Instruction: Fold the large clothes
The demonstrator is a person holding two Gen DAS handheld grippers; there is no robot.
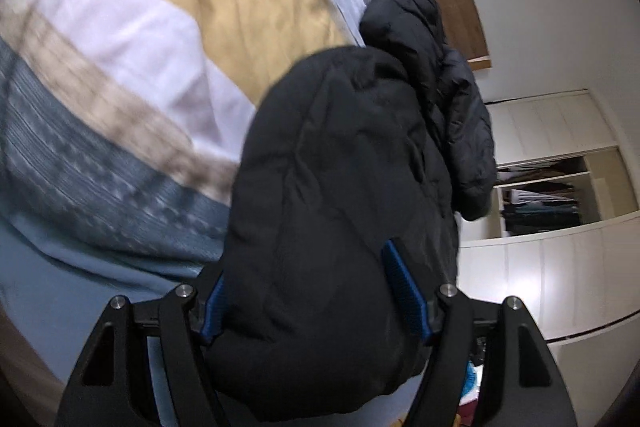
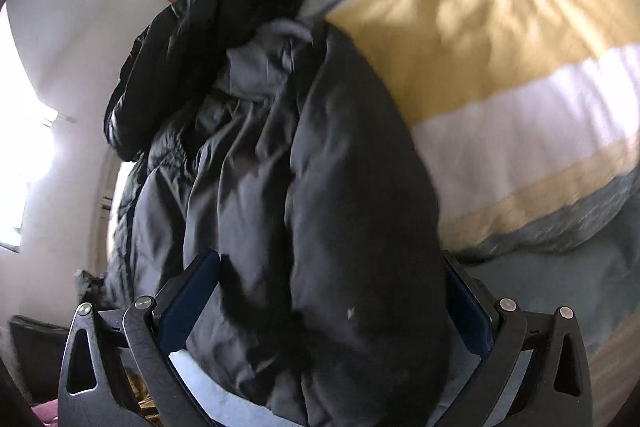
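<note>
In the left wrist view, the left hand-held gripper (image 1: 316,301) has its jaws spread wide around a thick, puffy bundle of a black quilted jacket (image 1: 340,195), and the ribbed blue pads (image 1: 404,287) press into the fabric on both sides, so it grips the jacket. The jacket is soft, matte and padded, with shallow stitched creases, and its far part hangs up and to the right as a rounded hood or sleeve. Behind it lies a bed (image 1: 36,267) with a wrinkled quilt (image 1: 132,39) in broad bands of mustard, white, beige and patterned grey-blue. At right stands a white wardrobe (image 1: 560,259) with an open shelf of folded clothes.

In the right wrist view, the right hand-held gripper (image 2: 332,301) likewise holds a fat fold of the same jacket (image 2: 352,187) between its dark blue pads (image 2: 192,291), jaws wide and pressed against it. Smoother, shinier grey lining (image 2: 260,67) shows in crumpled folds at the middle. The striped quilt (image 2: 500,27) lies at right, a pale wall (image 2: 72,39) at left.
</note>
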